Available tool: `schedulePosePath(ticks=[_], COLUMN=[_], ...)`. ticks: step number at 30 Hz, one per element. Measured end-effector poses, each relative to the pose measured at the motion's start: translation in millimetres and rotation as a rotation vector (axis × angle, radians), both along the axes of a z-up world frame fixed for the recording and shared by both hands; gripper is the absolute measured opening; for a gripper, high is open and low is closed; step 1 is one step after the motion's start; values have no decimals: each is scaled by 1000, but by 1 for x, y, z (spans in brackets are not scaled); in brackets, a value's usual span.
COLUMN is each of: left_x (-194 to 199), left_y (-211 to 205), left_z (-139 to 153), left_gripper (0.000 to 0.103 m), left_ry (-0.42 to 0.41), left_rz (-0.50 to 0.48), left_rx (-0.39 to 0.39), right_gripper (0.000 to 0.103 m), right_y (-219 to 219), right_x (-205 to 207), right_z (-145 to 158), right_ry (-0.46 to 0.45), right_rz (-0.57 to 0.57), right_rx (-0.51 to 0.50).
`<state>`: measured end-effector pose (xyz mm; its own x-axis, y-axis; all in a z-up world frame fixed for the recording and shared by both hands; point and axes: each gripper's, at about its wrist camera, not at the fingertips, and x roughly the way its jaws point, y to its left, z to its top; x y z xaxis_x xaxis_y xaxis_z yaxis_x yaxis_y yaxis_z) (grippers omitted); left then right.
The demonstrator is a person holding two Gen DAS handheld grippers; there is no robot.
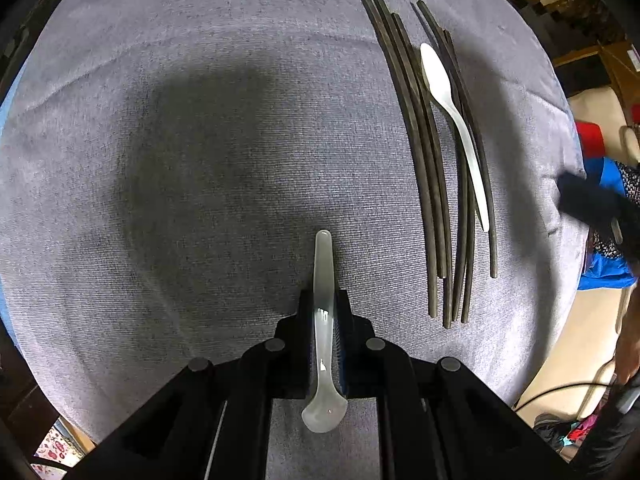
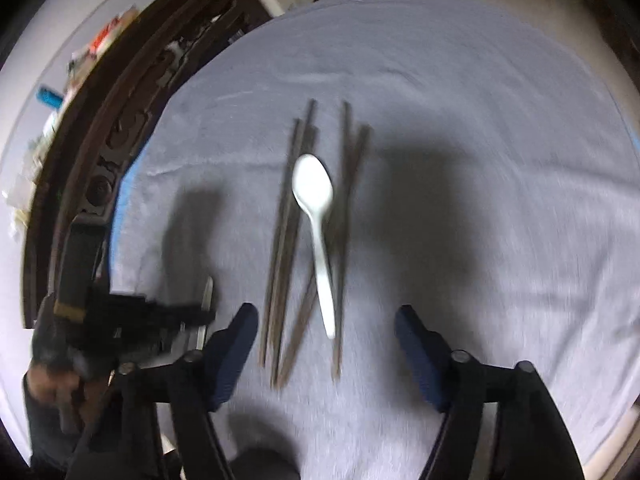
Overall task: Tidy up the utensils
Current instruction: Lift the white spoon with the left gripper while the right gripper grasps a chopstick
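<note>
My left gripper [image 1: 323, 304] is shut on a translucent white spoon [image 1: 323, 320], held above the grey cloth with its handle pointing forward and its bowl back toward the camera. A second white spoon [image 1: 452, 120] lies on top of several dark chopsticks [image 1: 424, 160] to the right. In the right wrist view my right gripper [image 2: 326, 328] is open and empty, its jaws wide apart just above the near ends of the chopsticks [image 2: 284, 248] and the white spoon [image 2: 316, 220]. The left gripper [image 2: 160, 316] with its spoon shows blurred at the left.
A grey cloth [image 1: 200, 140] covers the round table. A dark carved wooden chair back [image 2: 100, 152] stands past the table's left edge. Cluttered floor and coloured items [image 1: 600, 184] lie beyond the right edge.
</note>
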<state>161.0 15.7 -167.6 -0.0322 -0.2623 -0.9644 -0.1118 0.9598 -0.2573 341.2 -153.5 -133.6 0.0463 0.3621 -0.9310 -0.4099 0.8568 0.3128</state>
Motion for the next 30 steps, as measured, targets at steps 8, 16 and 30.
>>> schedulePosePath(ticks=[8, 16, 30], left_x=[-3, -7, -2], left_y=[12, 17, 11], left_z=[4, 5, 7], left_gripper=[10, 10, 11], left_ry=[-5, -8, -1], left_rz=[-3, -21, -26], left_rx=[-33, -28, -9], right_gripper=[55, 37, 7], right_y=[9, 15, 50], right_x=[51, 96, 110], right_z=[-34, -33, -47], right_ry=[40, -1, -38], right_rz=[-70, -140, -82], right_rx=[-70, -64, -147])
